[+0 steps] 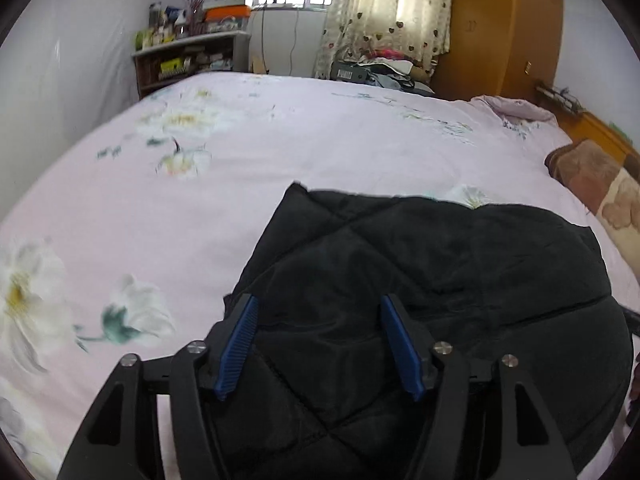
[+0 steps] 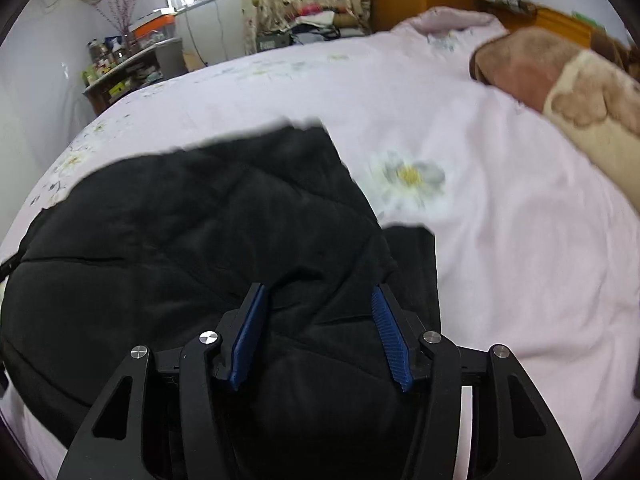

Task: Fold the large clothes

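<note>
A black quilted jacket lies folded on the pale pink flowered bed sheet. In the right wrist view the same jacket fills the lower left, with a loose flap sticking out at its right side. My left gripper hovers over the jacket's near left part. Its blue pads stand wide apart and do not press on the cloth. My right gripper is over the jacket's near right part. It too is open, with bunched fabric beneath the gap between its pads.
A brown and cream blanket lies at the bed's right side, with a pink pillow near the wooden headboard. Beyond the bed's far edge stand a cluttered shelf, a pile of clothes and a wooden wardrobe.
</note>
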A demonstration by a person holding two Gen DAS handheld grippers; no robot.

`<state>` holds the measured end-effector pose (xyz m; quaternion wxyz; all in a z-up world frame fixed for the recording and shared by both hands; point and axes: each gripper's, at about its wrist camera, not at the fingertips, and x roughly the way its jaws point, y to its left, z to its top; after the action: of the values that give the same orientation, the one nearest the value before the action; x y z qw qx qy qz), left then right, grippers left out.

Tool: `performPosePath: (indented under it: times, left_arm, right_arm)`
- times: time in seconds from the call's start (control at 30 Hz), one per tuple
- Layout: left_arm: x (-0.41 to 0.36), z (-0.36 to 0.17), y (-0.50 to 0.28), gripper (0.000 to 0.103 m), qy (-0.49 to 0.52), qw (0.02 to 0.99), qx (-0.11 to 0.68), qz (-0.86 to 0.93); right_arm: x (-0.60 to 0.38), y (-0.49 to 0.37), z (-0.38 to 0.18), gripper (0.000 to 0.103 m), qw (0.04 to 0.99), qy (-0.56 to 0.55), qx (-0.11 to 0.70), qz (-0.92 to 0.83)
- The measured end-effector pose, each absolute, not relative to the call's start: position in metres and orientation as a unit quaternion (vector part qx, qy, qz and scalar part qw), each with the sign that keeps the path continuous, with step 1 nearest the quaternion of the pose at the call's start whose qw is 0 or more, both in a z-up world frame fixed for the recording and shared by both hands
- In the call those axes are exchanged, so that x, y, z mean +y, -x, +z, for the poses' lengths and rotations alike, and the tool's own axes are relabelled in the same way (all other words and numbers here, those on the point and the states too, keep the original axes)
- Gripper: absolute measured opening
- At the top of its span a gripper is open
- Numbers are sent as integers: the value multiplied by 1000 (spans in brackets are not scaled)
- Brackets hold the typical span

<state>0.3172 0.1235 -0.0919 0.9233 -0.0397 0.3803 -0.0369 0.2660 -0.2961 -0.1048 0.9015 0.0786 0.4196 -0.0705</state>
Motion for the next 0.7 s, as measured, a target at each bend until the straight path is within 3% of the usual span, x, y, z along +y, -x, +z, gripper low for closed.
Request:
performPosePath:
  times: [0.23, 0.47, 0.57, 0.63, 0.7]
  left_arm:
    - [119, -93, -326, 70, 35, 920, 388, -27]
    - [117, -42, -259, 68, 19, 936, 346, -57]
    - [120, -52, -239, 67, 24, 931, 359, -59]
    - [124, -74, -240, 60, 25, 919, 390, -45]
    - [133, -94, -244, 60, 53, 909, 411, -41]
  right_arm:
    - [-291, -276, -113, 55, 894, -56, 437, -82]
    - [-276, -223, -51, 50, 915, -62, 394, -61]
    - [-261, -197, -48, 41, 916, -56, 394, -47]
    - [-259, -195, -68, 36, 902, -54, 426, -52]
    - [-265, -201, -90, 31, 888, -57, 451, -63]
